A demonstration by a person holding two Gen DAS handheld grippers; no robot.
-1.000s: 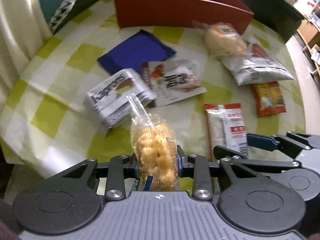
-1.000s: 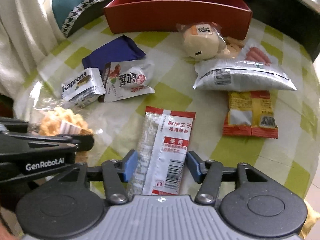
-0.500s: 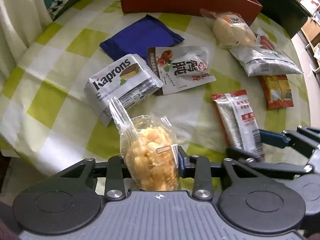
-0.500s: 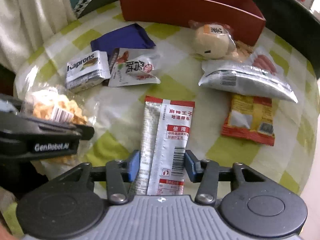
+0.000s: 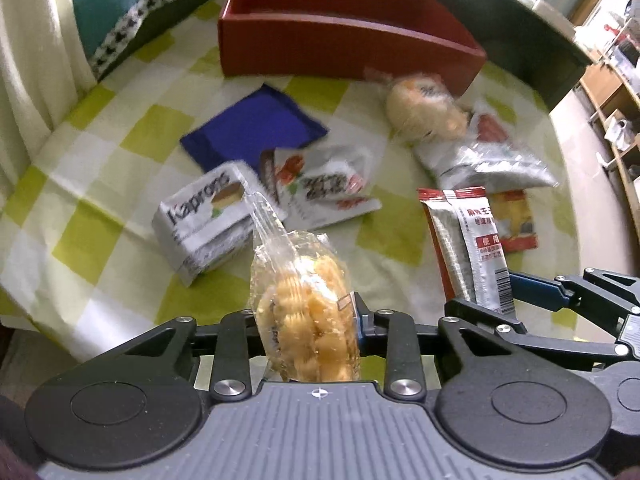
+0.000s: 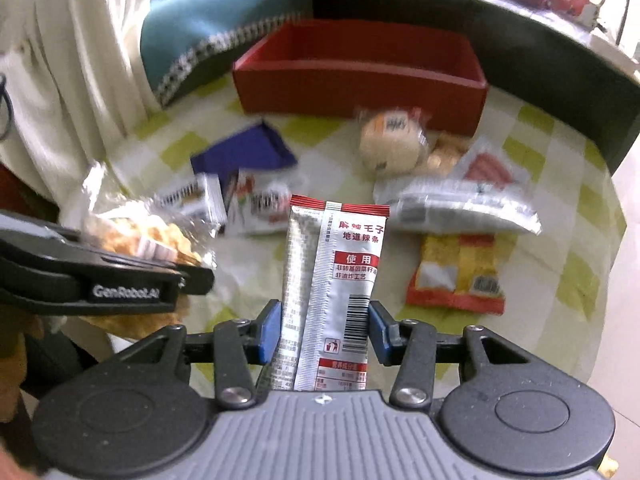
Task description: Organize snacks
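My left gripper (image 5: 308, 320) is shut on a clear bag of yellow puffed snacks (image 5: 306, 320) and holds it above the near table edge. My right gripper (image 6: 325, 330) is shut on a silver and red snack packet (image 6: 332, 280), lifted off the cloth; the packet also shows in the left wrist view (image 5: 474, 248). The red box (image 5: 344, 52) stands open at the far side of the table, also in the right wrist view (image 6: 360, 80). The left gripper with its bag shows at the left of the right wrist view (image 6: 132, 248).
On the green checked cloth (image 5: 100, 160) lie a Kaprons pack (image 5: 204, 216), a blue packet (image 5: 252, 132), a white packet with red print (image 5: 324, 184), a wrapped bun (image 5: 420, 108), a large silver bag (image 5: 488, 160) and a yellow-red packet (image 6: 460, 272). A teal cushion (image 6: 208, 36) sits behind.
My right gripper has closed on the silver and red packet and raised it off the cloth. Both grippers have lifted and tilted toward the red box. The left keeps its bag.
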